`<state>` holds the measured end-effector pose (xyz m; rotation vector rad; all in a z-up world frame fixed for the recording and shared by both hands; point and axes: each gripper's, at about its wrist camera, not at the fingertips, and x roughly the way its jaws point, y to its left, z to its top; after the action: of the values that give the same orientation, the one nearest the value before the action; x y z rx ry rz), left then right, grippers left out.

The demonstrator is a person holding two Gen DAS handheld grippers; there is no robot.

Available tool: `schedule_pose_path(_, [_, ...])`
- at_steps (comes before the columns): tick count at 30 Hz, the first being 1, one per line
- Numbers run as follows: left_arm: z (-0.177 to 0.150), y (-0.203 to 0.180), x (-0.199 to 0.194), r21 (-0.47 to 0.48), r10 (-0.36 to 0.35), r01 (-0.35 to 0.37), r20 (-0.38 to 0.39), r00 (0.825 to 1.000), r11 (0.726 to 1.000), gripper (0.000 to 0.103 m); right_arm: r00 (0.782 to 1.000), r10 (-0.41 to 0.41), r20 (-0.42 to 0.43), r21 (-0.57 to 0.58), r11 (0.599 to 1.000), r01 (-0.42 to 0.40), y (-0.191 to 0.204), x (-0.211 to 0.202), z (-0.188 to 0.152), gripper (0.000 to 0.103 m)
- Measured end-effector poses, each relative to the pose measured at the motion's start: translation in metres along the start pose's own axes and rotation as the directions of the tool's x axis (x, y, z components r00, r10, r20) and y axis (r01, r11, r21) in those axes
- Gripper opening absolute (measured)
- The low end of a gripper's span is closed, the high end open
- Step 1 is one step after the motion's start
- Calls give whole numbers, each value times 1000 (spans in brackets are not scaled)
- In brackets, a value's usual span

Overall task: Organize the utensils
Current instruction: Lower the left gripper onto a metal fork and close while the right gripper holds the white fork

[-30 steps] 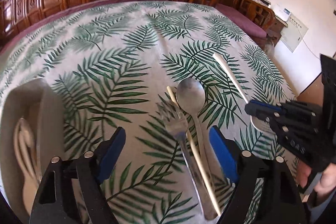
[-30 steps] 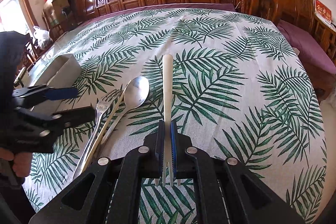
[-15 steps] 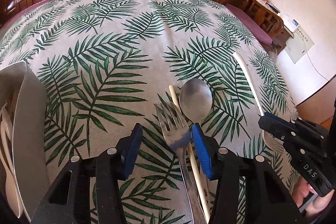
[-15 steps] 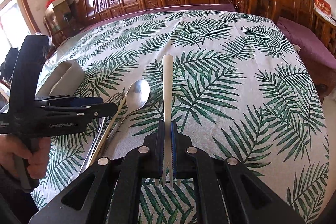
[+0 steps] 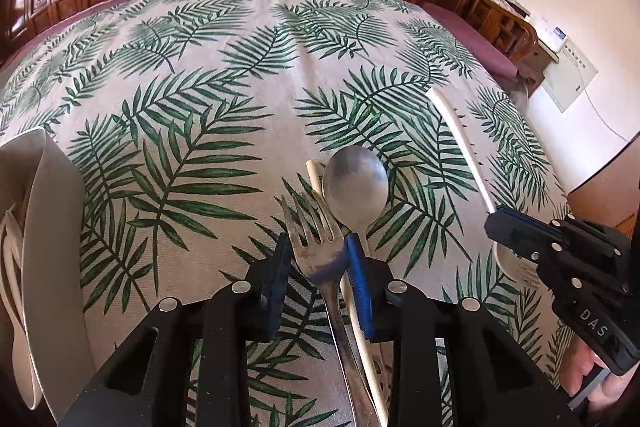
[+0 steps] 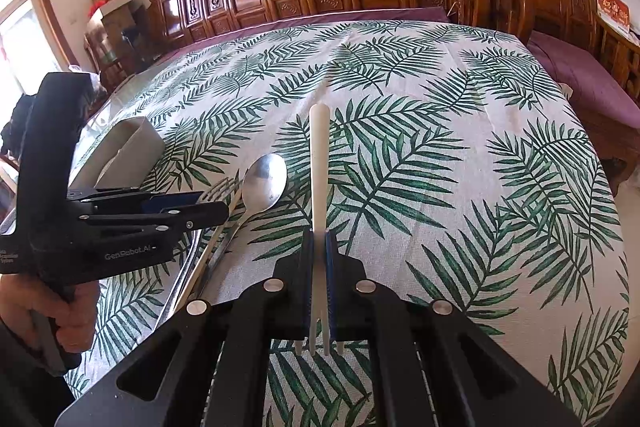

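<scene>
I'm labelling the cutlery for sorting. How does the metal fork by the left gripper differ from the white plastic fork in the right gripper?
The shiny metal fork lies flat on the leaf-print tablecloth, tines pointing away; the left gripper is closing around its neck. The slim white plastic fork is matte and already clamped in the shut right gripper, handle pointing away, tines toward the camera. Both are forks.
</scene>
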<state>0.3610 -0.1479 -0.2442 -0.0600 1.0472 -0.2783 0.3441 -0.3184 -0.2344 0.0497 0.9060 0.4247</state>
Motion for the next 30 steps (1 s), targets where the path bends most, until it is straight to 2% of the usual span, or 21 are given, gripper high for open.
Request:
schedule_pose_path(9, [-1,-9,0,51,35,-35,2,999,998,27,1000,0,1,2,1000,0,1,0,0,7])
schedule_pose_path(13, [0,-1,-1,26,28,-28,-16,999,999,28,1000,2,1,3,1000,-2,0,0,0,7])
schedule_pose_path(20, [1,16,-10,-47,-7,7,4,1000,999,36,1000,2,3,2,1000,-2,1,0,0,7])
schedule_pose_path(30, [2,21,-5,-93,-33,33,-5,999,995,37,1000,4,5,3,1000,-4,1,-2,0,7])
